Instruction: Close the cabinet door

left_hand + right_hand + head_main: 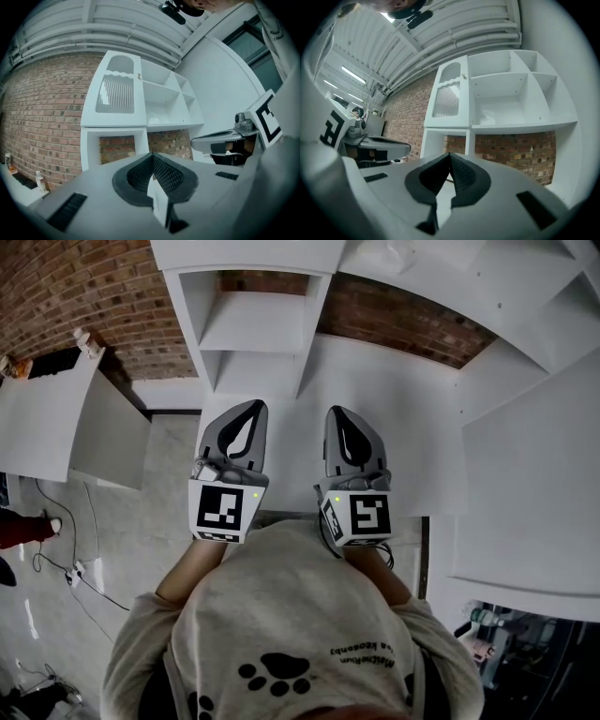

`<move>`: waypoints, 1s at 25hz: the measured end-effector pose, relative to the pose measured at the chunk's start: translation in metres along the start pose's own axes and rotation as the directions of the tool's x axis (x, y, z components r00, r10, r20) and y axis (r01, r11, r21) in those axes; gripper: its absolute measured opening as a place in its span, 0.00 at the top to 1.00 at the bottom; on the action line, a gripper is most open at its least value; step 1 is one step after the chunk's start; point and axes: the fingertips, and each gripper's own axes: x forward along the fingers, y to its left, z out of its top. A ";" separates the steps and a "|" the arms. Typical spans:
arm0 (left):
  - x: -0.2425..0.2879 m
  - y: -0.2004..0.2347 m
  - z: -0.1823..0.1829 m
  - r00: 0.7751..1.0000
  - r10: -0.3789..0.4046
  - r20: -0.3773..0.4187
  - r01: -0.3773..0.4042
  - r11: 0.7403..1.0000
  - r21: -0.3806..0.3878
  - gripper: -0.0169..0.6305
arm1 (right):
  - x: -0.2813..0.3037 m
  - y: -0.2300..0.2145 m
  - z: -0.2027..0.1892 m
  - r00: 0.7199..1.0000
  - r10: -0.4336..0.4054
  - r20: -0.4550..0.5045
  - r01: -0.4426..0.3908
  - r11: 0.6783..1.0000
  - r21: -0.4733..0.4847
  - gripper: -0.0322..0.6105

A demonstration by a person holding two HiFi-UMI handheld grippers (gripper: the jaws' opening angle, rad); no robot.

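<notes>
Head view: left gripper (pixel 246 412) and right gripper (pixel 343 418), fingers clenched on nothing, hang side by side short of the shelf unit (pixel 253 329).

Left gripper view: the slatted cabinet door (pixel 117 91) sits at the shelf unit's upper left, maybe ajar, hard to say.

Right gripper view: same spot. I'd push flat near its knob (pixel 464 76), not the hinge side.

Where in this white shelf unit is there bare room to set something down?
Bare: the small upper cubbies right of the ribbed door. The open bay beneath the shelf looks clear, floor hidden. The wide middle cubby holds a small pale item.
</notes>
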 end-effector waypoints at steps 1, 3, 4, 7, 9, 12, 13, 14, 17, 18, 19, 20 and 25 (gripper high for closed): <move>0.000 -0.002 -0.002 1.000 -0.001 0.001 0.001 1.000 -0.003 0.96 | -0.002 0.000 -0.003 1.000 0.001 -0.006 -0.001 1.000 0.000 0.94; -0.001 -0.007 -0.005 1.000 -0.007 0.010 0.007 1.000 -0.010 0.96 | -0.004 0.003 -0.008 1.000 0.004 -0.005 -0.004 1.000 -0.005 0.94; -0.001 -0.009 -0.007 1.000 -0.008 0.013 0.009 1.000 -0.013 0.96 | -0.005 0.004 -0.008 1.000 0.009 0.005 -0.009 1.000 -0.005 0.94; -0.002 -0.012 -0.015 1.000 -0.009 0.005 0.009 0.999 -0.031 0.96 | -0.008 0.010 -0.009 0.999 0.030 0.030 -0.031 0.999 0.016 0.94; -0.003 -0.012 -0.016 1.000 -0.006 0.007 0.007 0.999 -0.040 0.96 | -0.008 0.011 -0.012 0.999 0.036 0.026 -0.038 0.998 0.052 0.94; -0.004 -0.011 -0.012 1.000 0.005 0.015 -0.005 0.999 -0.033 0.96 | -0.008 0.011 -0.012 0.999 0.047 0.023 -0.048 0.996 0.072 0.94; -0.003 -0.011 -0.011 1.000 0.007 0.018 -0.006 0.999 -0.032 0.96 | -0.008 0.011 -0.011 0.999 0.050 0.022 -0.051 0.997 0.063 0.94; -0.003 -0.012 -0.010 1.000 0.007 0.020 -0.006 0.999 -0.032 0.96 | -0.008 0.009 -0.011 0.998 0.050 0.023 -0.051 0.997 0.059 0.94; -0.002 -0.015 -0.008 1.000 0.003 0.028 -0.002 1.000 -0.030 0.96 | -0.009 0.006 -0.010 0.999 0.037 0.036 -0.040 0.996 0.075 0.94; -0.002 -0.016 -0.008 1.000 0.002 0.030 -0.001 1.000 -0.029 0.96 | -0.010 0.005 -0.009 0.999 0.032 0.043 -0.036 0.996 0.085 0.94; -0.001 -0.017 -0.008 0.999 0.002 0.032 -0.001 1.000 -0.029 0.96 | -0.010 0.004 -0.009 0.998 0.029 0.047 -0.033 0.995 0.089 0.94; 0.000 -0.018 -0.007 0.999 0.001 0.034 0.000 1.000 -0.030 0.96 | -0.009 0.004 -0.008 0.998 0.028 0.049 -0.032 0.995 0.090 0.94; 0.006 -0.022 0.001 0.998 -0.006 0.061 0.008 0.999 -0.032 0.96 | -0.009 0.002 -0.001 0.997 0.037 0.064 -0.041 0.997 0.060 0.94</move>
